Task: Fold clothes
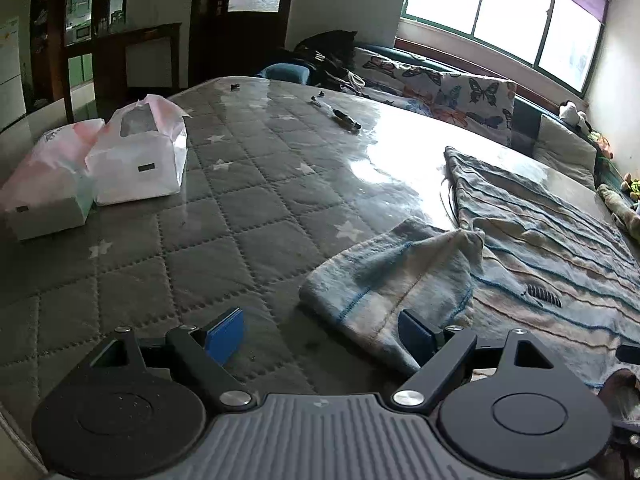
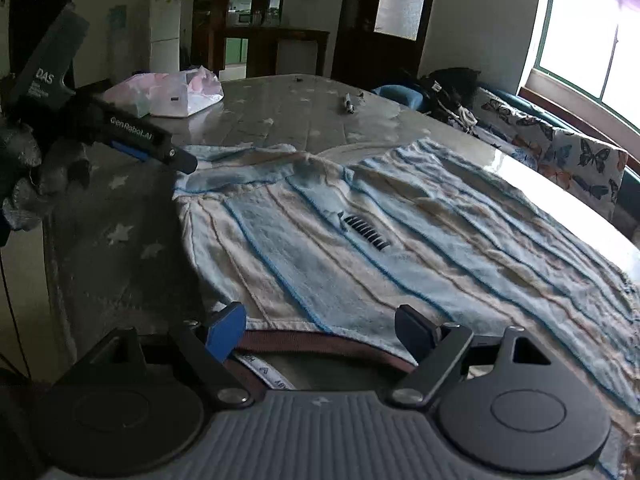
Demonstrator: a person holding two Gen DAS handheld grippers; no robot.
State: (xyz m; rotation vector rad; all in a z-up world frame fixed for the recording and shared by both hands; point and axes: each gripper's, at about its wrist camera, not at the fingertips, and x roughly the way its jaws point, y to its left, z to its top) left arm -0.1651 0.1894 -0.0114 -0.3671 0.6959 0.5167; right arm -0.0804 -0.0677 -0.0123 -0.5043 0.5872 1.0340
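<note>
Hovering: both grippers, left (image 1: 322, 334) and right (image 2: 320, 330), gaping, empty; shirt (image 2: 360, 240) collar at right's tips, sleeve (image 1: 392, 276) at left's.

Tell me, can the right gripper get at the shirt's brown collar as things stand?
Probably yes. The right gripper stands open right over the brown collar of the striped shirt, with nothing lying between them.
</note>
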